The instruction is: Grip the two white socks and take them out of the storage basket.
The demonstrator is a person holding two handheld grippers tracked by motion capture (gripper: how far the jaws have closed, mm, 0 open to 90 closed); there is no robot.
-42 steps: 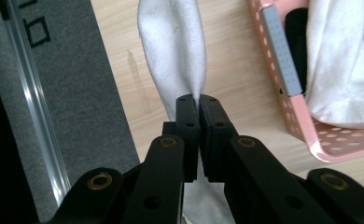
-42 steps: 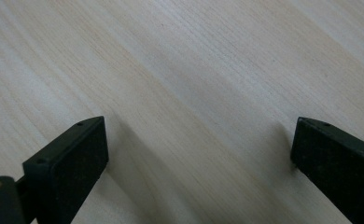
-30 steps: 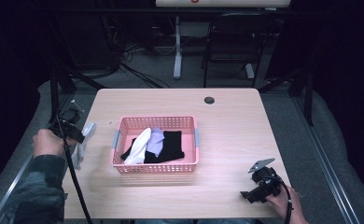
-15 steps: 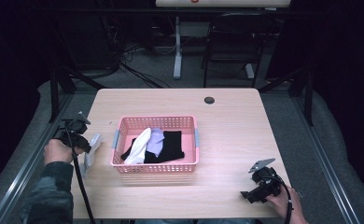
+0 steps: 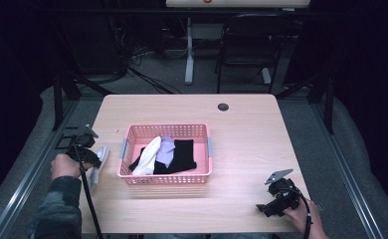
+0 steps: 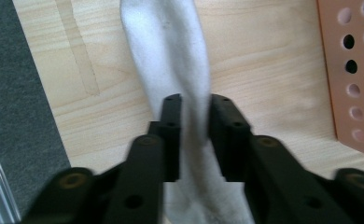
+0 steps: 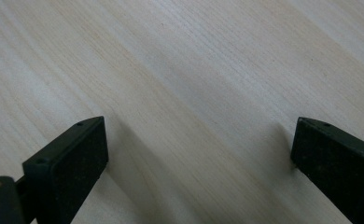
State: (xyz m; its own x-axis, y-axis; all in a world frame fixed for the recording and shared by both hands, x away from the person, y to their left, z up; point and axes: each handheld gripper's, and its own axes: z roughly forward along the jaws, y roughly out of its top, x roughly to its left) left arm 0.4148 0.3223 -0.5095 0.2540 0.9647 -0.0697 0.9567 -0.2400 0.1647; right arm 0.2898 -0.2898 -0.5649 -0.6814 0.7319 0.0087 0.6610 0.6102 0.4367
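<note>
While my left tool (image 6: 192, 105) pinches a white sock (image 6: 171, 51) beside the pink basket (image 5: 132, 139), my right tool (image 7: 196, 154) rests gaping on the bench (image 5: 251, 129); I should lift slowly.

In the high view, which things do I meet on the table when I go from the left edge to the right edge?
Left tool → white sock it holds → pink basket of clothes → small dark hole in the table top → right tool.

Legible text: none that I can read. A white board (image 5: 238, 2) at the far top edge carries red marks, cut off and unreadable.
</note>
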